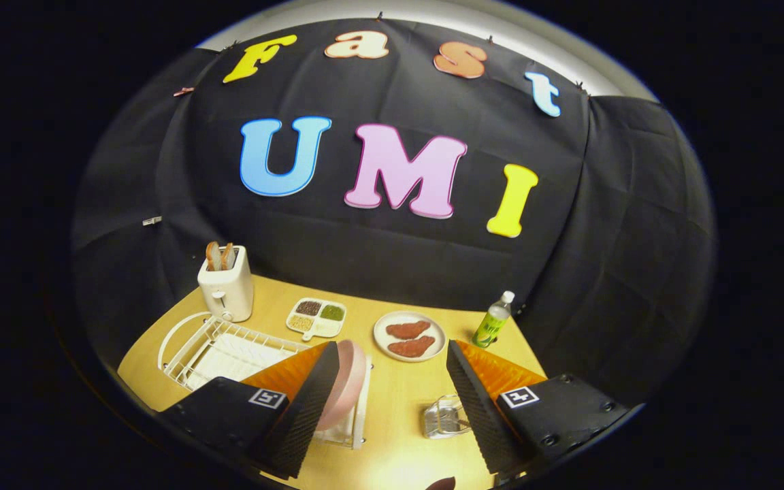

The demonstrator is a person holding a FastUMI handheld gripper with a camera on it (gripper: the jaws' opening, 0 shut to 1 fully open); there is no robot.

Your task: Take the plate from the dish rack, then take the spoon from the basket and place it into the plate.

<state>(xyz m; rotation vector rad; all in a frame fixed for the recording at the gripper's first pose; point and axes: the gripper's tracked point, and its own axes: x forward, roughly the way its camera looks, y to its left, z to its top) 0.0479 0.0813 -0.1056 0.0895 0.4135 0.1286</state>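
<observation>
Pink plate point(348, 381), upright in white dish rack point(229, 350) at table point(399, 408) edge; hand-held gripper point(392, 408) wide open, empty.

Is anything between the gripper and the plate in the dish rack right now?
Nothing visible does. The gripper is open above the table, and the pink plate stands on edge in the dish rack, right beside one finger, which overlaps its near edge. The gap between them looks free.

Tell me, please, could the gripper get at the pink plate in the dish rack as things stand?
Probably yes: the gripper is open, and the pink plate stands upright in the dish rack beside one finger, nothing covering its rim.
</observation>
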